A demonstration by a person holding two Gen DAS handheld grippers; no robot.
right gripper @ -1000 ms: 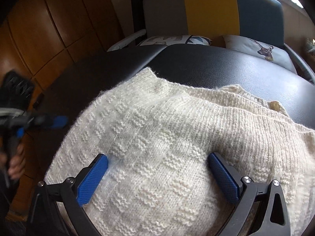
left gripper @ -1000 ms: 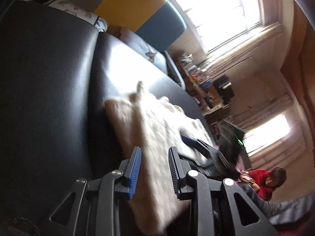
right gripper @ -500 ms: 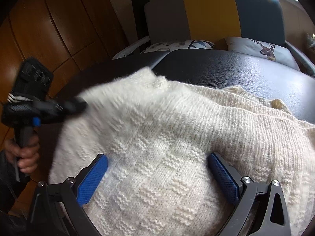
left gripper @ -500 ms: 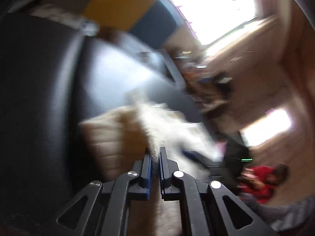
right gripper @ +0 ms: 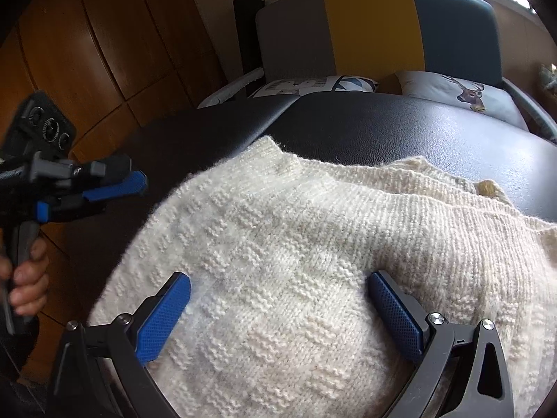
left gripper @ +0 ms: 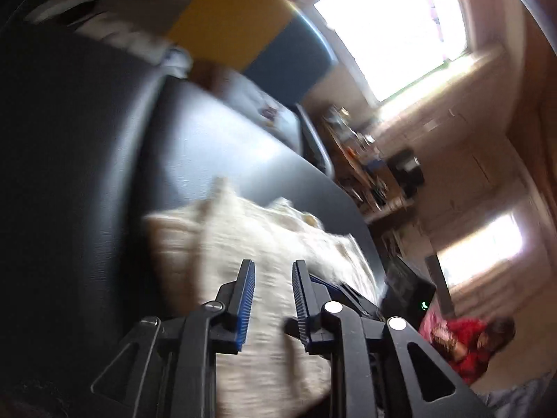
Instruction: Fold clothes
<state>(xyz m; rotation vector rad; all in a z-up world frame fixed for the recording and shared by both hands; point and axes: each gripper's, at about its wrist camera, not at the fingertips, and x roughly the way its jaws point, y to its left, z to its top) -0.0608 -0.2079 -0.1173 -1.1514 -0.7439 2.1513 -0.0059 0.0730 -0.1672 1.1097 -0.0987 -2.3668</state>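
Spreading wide at the bottom of the right wrist frame, our right gripper [right gripper: 278, 310] rests its parted blue pads on the cream chunky-knit sweater [right gripper: 313, 244], which lies on the black leather bench [right gripper: 417, 132]. At left, our left gripper [right gripper: 115, 184] hangs gapped and empty beside the sweater's edge.

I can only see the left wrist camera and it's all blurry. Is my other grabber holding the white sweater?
Observer: No. The right gripper is wide open, with a pad on the sweater at either side and nothing pinched.
Operator: Is my left one touching it?
Observer: In the right wrist view, the left gripper sits off the sweater's left edge, apart from it.
Operator: What's holding it up?
Observer: A hand is wrapped around its handle.
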